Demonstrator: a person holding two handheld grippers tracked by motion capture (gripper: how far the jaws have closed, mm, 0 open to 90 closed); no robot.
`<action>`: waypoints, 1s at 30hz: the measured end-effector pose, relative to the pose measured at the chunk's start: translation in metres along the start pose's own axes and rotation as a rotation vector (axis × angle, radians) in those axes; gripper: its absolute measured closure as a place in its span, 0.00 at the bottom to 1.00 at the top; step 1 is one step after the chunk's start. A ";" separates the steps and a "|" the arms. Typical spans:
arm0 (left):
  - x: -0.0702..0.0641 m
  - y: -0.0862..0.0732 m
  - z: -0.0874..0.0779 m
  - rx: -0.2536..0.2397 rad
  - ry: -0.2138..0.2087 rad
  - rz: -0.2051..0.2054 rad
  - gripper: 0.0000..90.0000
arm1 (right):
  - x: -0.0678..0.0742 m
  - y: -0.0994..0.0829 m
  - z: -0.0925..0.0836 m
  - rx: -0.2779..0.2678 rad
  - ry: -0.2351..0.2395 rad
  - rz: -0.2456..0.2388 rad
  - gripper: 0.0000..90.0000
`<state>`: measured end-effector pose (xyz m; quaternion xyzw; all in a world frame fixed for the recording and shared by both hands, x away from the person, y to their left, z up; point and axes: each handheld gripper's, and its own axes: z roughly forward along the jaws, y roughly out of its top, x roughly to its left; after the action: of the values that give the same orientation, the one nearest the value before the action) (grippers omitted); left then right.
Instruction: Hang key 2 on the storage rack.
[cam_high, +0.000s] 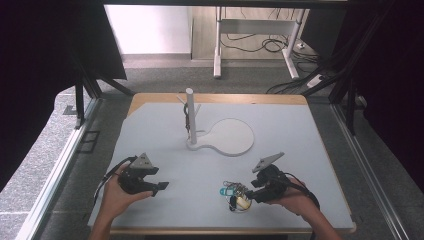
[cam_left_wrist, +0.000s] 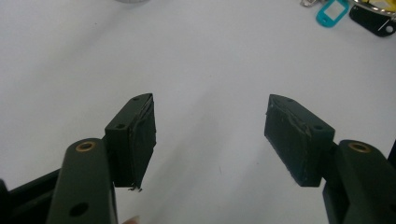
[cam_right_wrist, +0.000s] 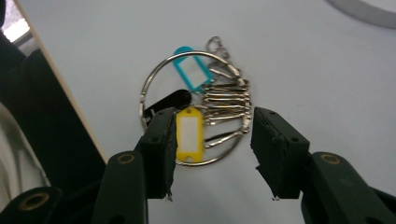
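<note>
- Left gripper (cam_left_wrist: 210, 135): jaws wide, nothing between them, over bare table (cam_high: 300, 150).
- Right gripper (cam_right_wrist: 212, 149): jaws wide, straddling key ring (cam_right_wrist: 196, 114) near front edge; yellow tag (cam_right_wrist: 189, 133) beside one jaw.
- Stand (cam_high: 190, 117) mid-table, well apart.

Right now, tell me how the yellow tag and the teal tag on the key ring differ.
The yellow tag lies between the right gripper's open jaws, close to one jaw; the teal tag lies farther out, beyond the jaw tips. The yellow tag points along the gripper's line of sight; the teal tag lies slanted across it. They differ in colour. Both are plastic tags with a white label window, lying flat on the table at the same key ring.
</note>
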<state>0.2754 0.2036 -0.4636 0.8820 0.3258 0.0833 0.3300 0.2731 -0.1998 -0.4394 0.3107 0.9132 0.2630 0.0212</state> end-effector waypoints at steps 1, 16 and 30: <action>0.000 0.000 0.001 0.006 0.003 0.003 0.38 | 0.003 0.001 0.002 0.008 0.004 -0.007 0.58; 0.008 -0.011 -0.002 -0.016 -0.034 -0.079 0.39 | 0.030 0.013 0.038 0.126 0.100 -0.088 0.70; 0.015 -0.018 -0.006 -0.013 -0.022 -0.101 0.39 | 0.035 0.026 0.063 0.184 0.108 -0.094 0.71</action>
<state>0.2759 0.2266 -0.4717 0.8632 0.3656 0.0592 0.3431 0.2717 -0.1329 -0.4762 0.2537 0.9467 0.1933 -0.0444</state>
